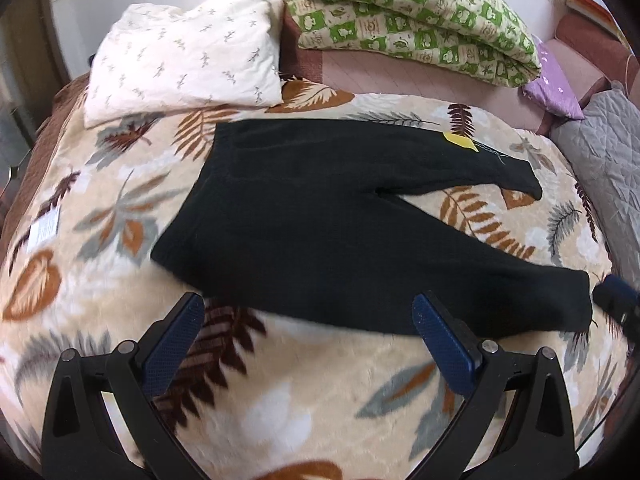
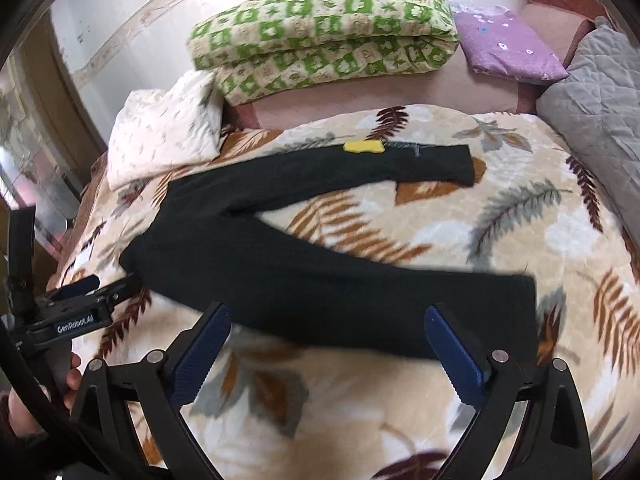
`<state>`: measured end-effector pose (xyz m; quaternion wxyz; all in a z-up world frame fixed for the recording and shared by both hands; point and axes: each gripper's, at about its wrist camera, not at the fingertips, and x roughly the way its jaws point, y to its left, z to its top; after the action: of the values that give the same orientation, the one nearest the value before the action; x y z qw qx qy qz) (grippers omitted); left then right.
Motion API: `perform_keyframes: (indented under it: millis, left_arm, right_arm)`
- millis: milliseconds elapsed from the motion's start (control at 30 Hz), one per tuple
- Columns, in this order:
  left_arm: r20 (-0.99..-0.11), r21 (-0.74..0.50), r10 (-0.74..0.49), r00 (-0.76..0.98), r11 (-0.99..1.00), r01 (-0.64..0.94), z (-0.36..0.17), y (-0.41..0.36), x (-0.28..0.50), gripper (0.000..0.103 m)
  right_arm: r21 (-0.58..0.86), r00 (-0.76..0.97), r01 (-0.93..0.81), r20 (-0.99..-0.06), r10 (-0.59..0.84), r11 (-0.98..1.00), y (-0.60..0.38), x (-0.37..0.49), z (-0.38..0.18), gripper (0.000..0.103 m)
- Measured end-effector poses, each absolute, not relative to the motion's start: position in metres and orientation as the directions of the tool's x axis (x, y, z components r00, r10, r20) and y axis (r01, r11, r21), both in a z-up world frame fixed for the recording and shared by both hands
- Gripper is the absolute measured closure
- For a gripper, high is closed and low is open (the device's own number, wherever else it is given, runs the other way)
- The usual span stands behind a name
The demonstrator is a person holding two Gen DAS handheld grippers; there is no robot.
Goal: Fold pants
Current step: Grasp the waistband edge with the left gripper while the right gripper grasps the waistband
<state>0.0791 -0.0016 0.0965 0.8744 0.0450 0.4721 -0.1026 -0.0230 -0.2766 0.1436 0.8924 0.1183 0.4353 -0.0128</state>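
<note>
Black pants (image 1: 300,220) lie flat on a beige leaf-print blanket (image 1: 280,400), with the waistband to the left and the two legs spread out to the right. A yellow patch (image 1: 460,140) sits on the far leg. My left gripper (image 1: 308,308) is open just over the near edge of the pants, below the waist and thigh, and holds nothing. In the right wrist view the pants (image 2: 280,264) stretch across the middle. My right gripper (image 2: 326,314) is open over the near leg, close to its cuff (image 2: 500,312). The left gripper (image 2: 88,292) shows by the waist corner.
A white sprig-print pillow (image 1: 184,60) lies beyond the waistband. A folded green checked quilt (image 1: 420,20), a purple pillow (image 2: 508,48) and a grey quilted cover (image 2: 600,92) line the back and right. A hand (image 2: 72,376) holds the left gripper's handle.
</note>
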Motion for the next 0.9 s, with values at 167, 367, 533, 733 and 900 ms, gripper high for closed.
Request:
perform_keyframes:
  millis: [167,367,533,733,900]
  left_arm:
    - [-0.856,-0.024,-0.142,0.498,0.971,0.236,0.109,0.003,0.121,0.000]
    - [-0.873,0.003,-0.089,0.479,0.982,0.188,0.120,0.020,0.183,0.000]
    - [-0.898,-0.015,-0.085,0.432,0.987,0.162,0.112,0.030,0.227,0.000]
    - [-0.921,0.001,-0.050,0.386,0.991,0.131,0.093,0.039,0.279,0.000]
    - [-0.927,-0.007,-0.040,0.372,0.996,0.091,0.082,0.054,0.314,0.000]
  right_arm:
    - [0.181,0.598,0.144,-0.799,0.060,0.973,-0.318,0.020,0.159,0.006]
    - [0.291,0.619,0.182,-0.776,0.121,0.939,-0.390,0.071,0.175,0.008]
    - [0.358,0.597,0.226,-0.786,0.161,0.906,-0.439,0.125,0.160,0.008]
    - [0.370,0.519,0.286,-0.835,0.182,0.884,-0.473,0.174,0.110,0.020]
    - [0.370,0.498,0.301,-0.847,0.186,0.879,-0.490,0.198,0.086,0.020]
